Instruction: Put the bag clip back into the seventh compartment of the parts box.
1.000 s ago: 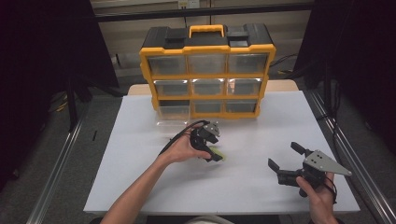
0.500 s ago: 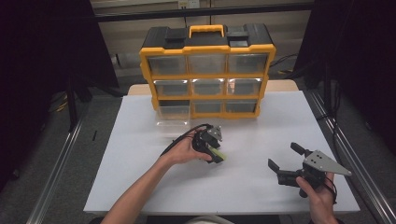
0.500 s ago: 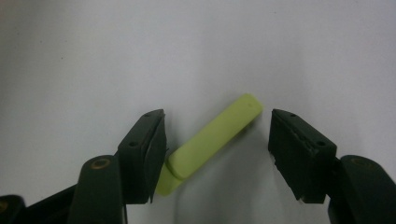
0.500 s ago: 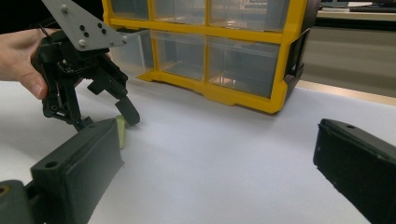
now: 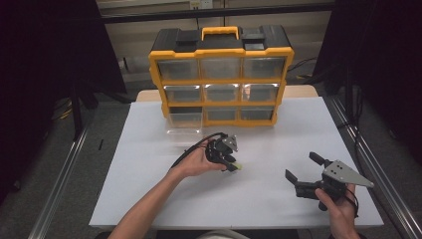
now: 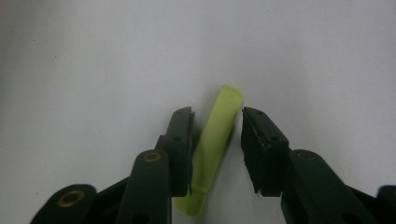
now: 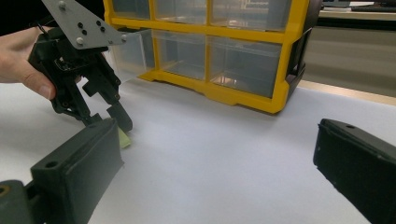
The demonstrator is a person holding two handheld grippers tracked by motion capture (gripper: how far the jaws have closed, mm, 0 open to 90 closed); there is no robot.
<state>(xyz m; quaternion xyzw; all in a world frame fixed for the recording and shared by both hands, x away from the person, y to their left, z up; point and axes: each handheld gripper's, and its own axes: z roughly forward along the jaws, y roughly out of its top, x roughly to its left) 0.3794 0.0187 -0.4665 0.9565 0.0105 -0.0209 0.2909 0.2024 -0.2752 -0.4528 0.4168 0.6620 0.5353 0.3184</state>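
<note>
White table [image 5: 149, 199], matte sheet surface. Yellow-and-black drawer organizer [image 5: 222, 74] stands on it at 12 o'clock, by the far edge. One clear drawer [image 5: 184, 122] sits at its lower left slot, pulled out onto the sheet. Small lime-green plastic strip [image 5: 239, 167] lies flat near table centre, toward 6 o'clock of the organizer.

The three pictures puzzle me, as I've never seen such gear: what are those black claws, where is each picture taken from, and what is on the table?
A person holds a hand-operated two-jaw gripper in each hand. The high view looks down on the white table; each gripper view looks along that gripper's own jaws. At the back stands a yellow drawer cabinet, its bottom-left clear drawer pulled out. The left gripper has just been closing around a small yellow-green plastic strip lying on the table; a gap still shows at one jaw. The right gripper is open, holding nothing.
</note>
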